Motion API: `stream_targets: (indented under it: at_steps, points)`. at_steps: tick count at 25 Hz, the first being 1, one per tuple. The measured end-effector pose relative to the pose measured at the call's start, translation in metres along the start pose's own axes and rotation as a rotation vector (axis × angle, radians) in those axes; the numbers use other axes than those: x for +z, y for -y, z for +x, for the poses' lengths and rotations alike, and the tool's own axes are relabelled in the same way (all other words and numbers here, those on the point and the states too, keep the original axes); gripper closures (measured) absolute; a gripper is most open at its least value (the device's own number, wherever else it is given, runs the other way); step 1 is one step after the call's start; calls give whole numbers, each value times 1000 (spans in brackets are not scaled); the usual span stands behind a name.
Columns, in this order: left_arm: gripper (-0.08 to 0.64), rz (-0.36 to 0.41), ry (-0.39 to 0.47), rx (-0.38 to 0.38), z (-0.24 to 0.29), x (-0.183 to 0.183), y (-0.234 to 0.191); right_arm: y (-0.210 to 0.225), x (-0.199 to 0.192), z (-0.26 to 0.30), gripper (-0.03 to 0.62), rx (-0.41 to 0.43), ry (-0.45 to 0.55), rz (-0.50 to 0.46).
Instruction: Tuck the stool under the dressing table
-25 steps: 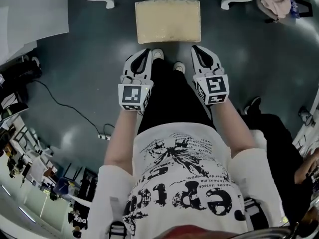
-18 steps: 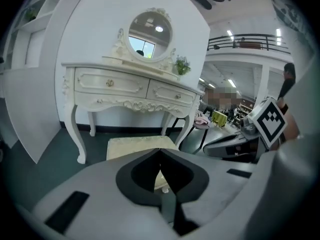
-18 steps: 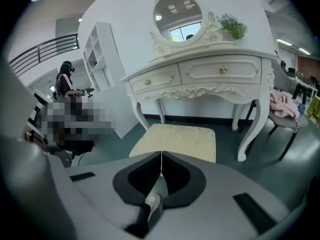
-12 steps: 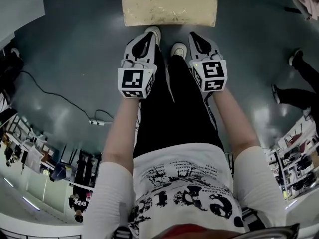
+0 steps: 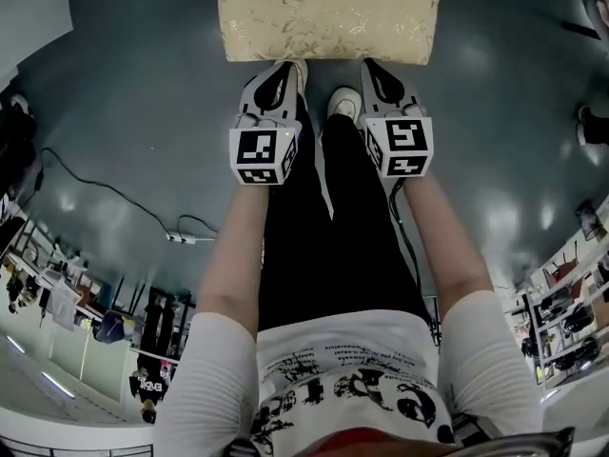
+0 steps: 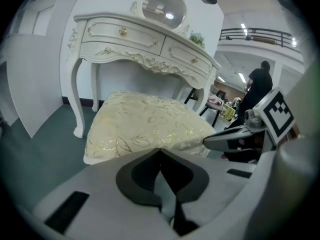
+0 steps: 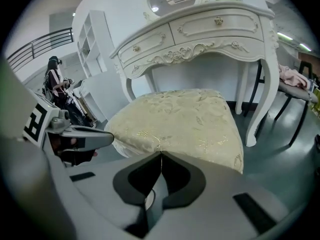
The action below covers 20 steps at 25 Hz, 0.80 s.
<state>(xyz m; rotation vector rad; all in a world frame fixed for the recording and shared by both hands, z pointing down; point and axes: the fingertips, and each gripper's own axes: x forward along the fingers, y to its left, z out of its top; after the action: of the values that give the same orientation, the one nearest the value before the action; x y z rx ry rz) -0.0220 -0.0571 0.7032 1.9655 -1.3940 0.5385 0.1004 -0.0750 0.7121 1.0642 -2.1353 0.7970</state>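
Note:
The stool (image 5: 328,14) has a cream cushion with a gold floral pattern and stands on the dark floor just ahead of the person's feet. My left gripper (image 5: 283,70) and my right gripper (image 5: 371,68) are both shut, their tips right at the cushion's near edge; touching cannot be told. From the left gripper view the stool (image 6: 145,126) sits in front of the white carved dressing table (image 6: 145,46). The right gripper view shows the same stool (image 7: 182,121) before the dressing table (image 7: 200,34), whose legs stand behind the cushion.
A black cable (image 5: 114,198) with a plug lies on the floor at left. A white panel (image 6: 22,84) leans by the table's left leg. A dark chair with pink cloth (image 7: 295,81) stands right of the table. A person (image 6: 257,86) stands far off.
The stool has come closer in the head view and now fills the top edge. Both grippers have moved forward from well short of it up to the cushion's near edge.

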Motion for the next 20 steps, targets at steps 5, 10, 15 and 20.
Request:
stream_targets:
  at_steps: [5,10,15,20]
  points:
    - [540,-39,1,31,5,-4,-10,-1,-2,1,575,30,-9,-40]
    - [540,-25,-1,26,7,-4,-9,3,-1,4,575,17,-3,-24]
    - [540,-37,-5,12,18,19,-18,9,22,15,575,17,4,-31]
    - [540,-15,-3,-16,34,33,-23,20,38,27,575,-3,10,-62]
